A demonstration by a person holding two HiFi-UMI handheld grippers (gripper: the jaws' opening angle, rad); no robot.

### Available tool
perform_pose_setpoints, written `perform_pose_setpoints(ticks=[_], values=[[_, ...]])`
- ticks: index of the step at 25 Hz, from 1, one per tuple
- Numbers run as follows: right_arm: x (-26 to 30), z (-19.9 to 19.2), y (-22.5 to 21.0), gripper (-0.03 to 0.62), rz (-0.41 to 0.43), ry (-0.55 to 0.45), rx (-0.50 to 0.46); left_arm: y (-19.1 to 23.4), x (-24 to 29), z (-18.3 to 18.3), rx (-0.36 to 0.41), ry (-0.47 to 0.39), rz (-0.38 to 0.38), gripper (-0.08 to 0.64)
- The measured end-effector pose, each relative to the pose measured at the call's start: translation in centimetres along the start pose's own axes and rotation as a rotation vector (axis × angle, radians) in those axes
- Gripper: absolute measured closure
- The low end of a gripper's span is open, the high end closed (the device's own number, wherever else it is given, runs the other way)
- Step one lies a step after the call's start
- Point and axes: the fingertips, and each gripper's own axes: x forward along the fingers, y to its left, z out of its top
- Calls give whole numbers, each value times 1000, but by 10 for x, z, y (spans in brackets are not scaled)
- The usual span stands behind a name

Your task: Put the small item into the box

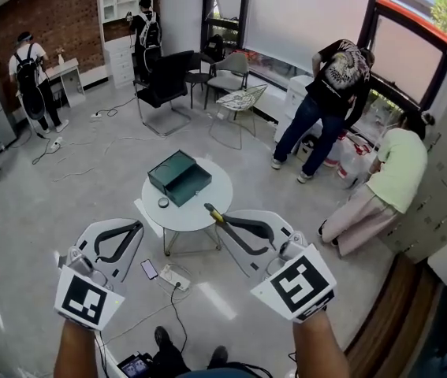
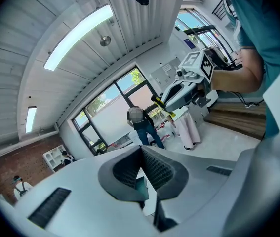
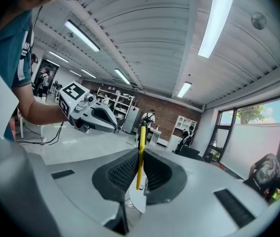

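R gripper [image 3: 139, 158]: jaws pinched tight on a thin yellow stick [image 3: 140, 132]. The stick stands out past the tips and its far end is black.
L gripper [image 2: 140, 151]: pads pressed together at the tips, nothing gripped (a sliver of green shows through the gap lower down).
R arm [image 1: 318, 346]: bare forearm comes up from the bottom edge of the head view. The marker cube sits nearest the person and the jaws point fwd and left toward the table.
L arm [image 1: 76, 350]: same pose on the other side, jaws aimed fwd and right. The two grippers are well apart.
Stick vs table: in the head view the stick's free end lies over the near rim of the round white table [image 1: 220, 184]. Can't tell its height above it.
Box [image 1: 180, 177]: dark green, open, on the table just beyond the R gripper's tips and to their left.
Small round item [image 1: 163, 203]: on the tabletop just beside the box's near corner, ahead of the L gripper's tips.
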Motion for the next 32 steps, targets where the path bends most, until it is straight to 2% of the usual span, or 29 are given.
perform_pose_setpoints(ticks=[8, 16, 21, 32], values=[[39, -18, -35, 538, -123, 96, 34, 38, 61, -32, -10, -98, -123, 541], [126, -5, -54, 538, -227, 164, 67, 120, 96, -82, -1, -197, -226, 541], [163, 4, -71, 538, -269, 189, 75, 162, 111, -100, 1, -230, -252, 541], [227, 15, -94, 538, -336, 236, 63, 221, 137, -137, -4, -291, -294, 541]])
